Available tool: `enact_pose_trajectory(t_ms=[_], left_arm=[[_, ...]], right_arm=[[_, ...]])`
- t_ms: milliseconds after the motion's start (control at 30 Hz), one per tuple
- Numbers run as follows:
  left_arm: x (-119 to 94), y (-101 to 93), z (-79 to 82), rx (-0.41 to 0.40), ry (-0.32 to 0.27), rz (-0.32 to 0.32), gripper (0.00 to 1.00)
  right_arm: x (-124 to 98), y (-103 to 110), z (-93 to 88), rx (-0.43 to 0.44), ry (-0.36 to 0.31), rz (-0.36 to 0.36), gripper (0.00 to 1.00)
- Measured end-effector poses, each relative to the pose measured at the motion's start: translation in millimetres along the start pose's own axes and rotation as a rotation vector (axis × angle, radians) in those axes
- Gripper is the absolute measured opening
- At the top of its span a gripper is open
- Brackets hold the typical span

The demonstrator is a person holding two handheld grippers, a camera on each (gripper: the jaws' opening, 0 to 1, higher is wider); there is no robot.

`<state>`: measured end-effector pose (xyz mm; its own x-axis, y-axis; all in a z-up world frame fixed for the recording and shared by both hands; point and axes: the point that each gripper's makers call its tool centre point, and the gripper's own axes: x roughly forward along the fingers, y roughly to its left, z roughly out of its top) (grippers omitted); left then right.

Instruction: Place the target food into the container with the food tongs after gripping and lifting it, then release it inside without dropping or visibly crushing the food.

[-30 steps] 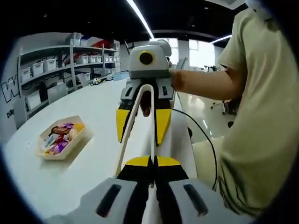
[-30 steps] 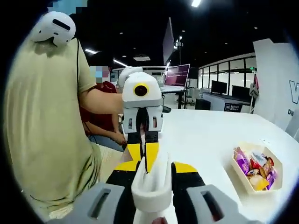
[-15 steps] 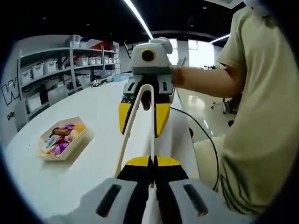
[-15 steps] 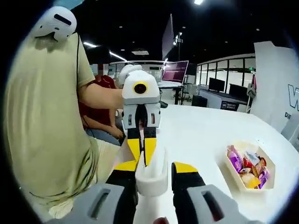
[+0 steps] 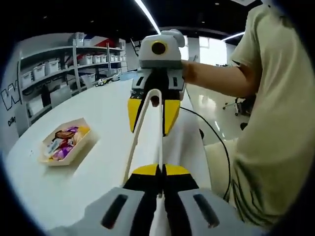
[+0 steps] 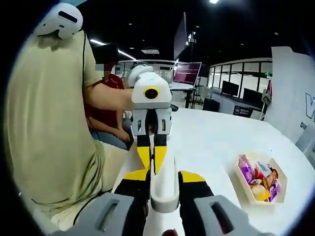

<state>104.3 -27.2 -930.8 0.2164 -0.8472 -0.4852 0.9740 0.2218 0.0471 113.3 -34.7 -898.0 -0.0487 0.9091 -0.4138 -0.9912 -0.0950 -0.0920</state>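
White food tongs (image 5: 142, 128) span the gap between my two grippers, which face each other above a white table (image 5: 103, 118). My left gripper (image 5: 160, 170) is shut on one tong arm, while the other arm splays out to its left. My right gripper (image 6: 165, 174) is shut on the wide joined end of the tongs (image 6: 165, 189). The right gripper (image 5: 150, 115) comes into the left gripper view, and the left gripper (image 6: 151, 157) into the right gripper view. A cream boat-shaped tray (image 5: 75, 150) (image 6: 243, 184) of wrapped snacks (image 5: 61, 142) (image 6: 258, 178) lies on the table, well apart from the tongs.
A person in a beige shirt (image 5: 275, 137) (image 6: 44, 128) stands close beside the grippers, holding them. A black cable (image 5: 222, 152) hangs near the table edge. Shelves with bins (image 5: 59, 69) line the far wall. Another person (image 6: 110, 118) sits behind, and monitors (image 6: 187, 76) stand beyond.
Both views have shifted a little with the hands. In the left gripper view the right gripper sits slightly higher. Both grips on the tongs are unchanged, and the tray has not moved.
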Motion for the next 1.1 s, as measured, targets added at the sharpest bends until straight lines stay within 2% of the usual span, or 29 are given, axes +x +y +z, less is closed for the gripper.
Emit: enact_pose_trajectory(t_ms=[267,467,767,900,1000,1100], left_arm=[[-2.4,0.2,-1.3,-0.006,0.015,0.0,0.01],[-4.8,2.4,-0.7,0.008,0.035,0.007,0.01],[-0.9,1.8,-8.1,0.03,0.092,-0.005,0.0],[-0.9,3.9,-11.5,0.031,0.119,0.005,0.0],[-1.8,5.5,-15.2,0.035,0.15,0.014,0.0],[-3.3,5.6,-15.0,0.039,0.156,0.016,0.0]], right_arm=[[1.9,-0.2,-1.1,0.042,-0.044,0.005,0.15],[2.2,-1.8,-0.6,0.03,-0.062,-0.008,0.16],[5.7,-0.1,-10.0,0.0,0.032,-0.014,0.17],[8.0,-2.3,-14.7,-0.024,0.092,-0.032,0.16],[8.7,-4.5,-24.3,-0.052,0.166,-0.043,0.16],[10.2,-4.8,-29.6,-0.051,0.214,-0.048,0.16]])
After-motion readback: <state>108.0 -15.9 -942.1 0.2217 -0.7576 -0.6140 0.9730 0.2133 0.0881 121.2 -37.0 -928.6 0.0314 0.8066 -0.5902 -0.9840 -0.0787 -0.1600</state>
